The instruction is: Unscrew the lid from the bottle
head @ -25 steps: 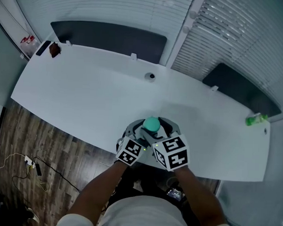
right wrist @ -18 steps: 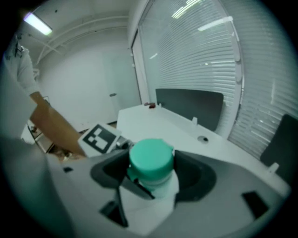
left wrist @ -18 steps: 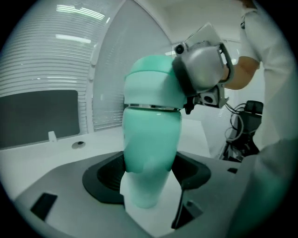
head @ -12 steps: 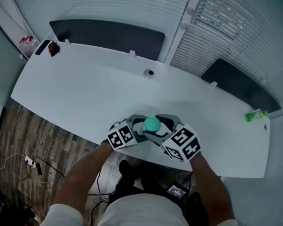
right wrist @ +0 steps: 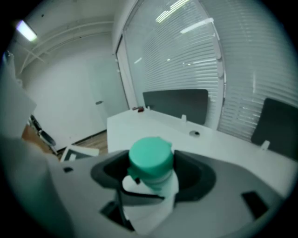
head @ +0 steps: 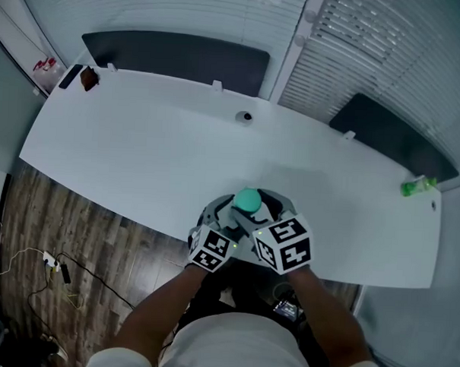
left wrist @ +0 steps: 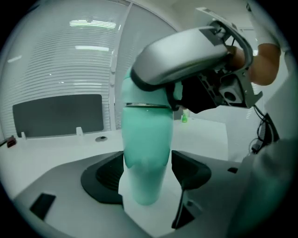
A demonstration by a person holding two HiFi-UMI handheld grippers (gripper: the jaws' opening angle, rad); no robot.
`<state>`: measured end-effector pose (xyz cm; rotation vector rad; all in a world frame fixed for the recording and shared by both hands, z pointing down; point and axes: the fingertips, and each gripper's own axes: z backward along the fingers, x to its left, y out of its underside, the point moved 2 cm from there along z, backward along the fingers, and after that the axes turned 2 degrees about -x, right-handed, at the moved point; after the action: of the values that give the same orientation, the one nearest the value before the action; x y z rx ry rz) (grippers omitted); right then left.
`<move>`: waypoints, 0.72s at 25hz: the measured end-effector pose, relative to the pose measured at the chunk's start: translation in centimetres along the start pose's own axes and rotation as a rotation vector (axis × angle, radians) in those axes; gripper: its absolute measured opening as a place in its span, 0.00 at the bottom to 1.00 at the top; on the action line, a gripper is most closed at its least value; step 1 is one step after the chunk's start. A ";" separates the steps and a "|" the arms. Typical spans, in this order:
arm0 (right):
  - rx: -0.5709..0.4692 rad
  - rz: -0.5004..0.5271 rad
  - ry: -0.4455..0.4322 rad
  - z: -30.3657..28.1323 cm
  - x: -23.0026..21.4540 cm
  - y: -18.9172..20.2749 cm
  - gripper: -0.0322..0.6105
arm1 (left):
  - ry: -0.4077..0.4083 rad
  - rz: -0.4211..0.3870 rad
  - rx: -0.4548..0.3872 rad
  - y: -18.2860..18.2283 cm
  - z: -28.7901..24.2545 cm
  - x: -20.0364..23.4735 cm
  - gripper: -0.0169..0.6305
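Observation:
A teal bottle [left wrist: 145, 148] is held upright over the near edge of the white table [head: 140, 152]. My left gripper [left wrist: 146, 175] is shut on the bottle's body, with a dark pad against each side. My right gripper [right wrist: 151, 168] is shut on the round teal lid [right wrist: 150, 155], which sits on the bottle's neck. In the head view the lid [head: 247, 200] shows from above between the left gripper [head: 227, 214] and the right gripper [head: 259, 211], and the bottle's body is hidden under it. In the left gripper view the right gripper [left wrist: 186, 60] covers the bottle's top.
A small green bottle [head: 417, 186] lies at the table's far right end. A round grommet [head: 247, 116] sits near the back edge, and small dark items [head: 88, 78] lie at the far left corner. Dark chairs [head: 182, 63] stand behind the table. Cables [head: 55, 266] lie on the wood floor.
Half a second ago the two marker cubes were spread wide apart; now they have swung back close together, as one second ago. The bottle stays in the same spot.

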<state>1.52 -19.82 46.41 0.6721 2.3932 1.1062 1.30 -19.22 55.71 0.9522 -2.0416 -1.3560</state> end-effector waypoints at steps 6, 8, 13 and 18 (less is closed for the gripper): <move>-0.017 -0.025 0.051 0.0 0.1 0.1 0.54 | -0.030 0.008 0.037 0.0 -1.0 0.1 0.53; -0.010 0.009 -0.004 0.0 0.1 0.2 0.54 | 0.052 -0.020 0.037 0.1 -0.9 -0.1 0.53; 0.025 0.125 -0.147 0.4 0.4 0.4 0.54 | 0.277 -0.130 0.047 -0.3 -0.7 -0.7 0.53; 0.042 0.175 -0.233 0.5 0.4 0.4 0.54 | 0.443 -0.205 0.074 -0.3 -0.7 -0.9 0.53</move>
<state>1.56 -19.06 46.41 0.9835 2.1974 0.9860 2.42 -18.94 55.68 1.3864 -1.7009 -1.0514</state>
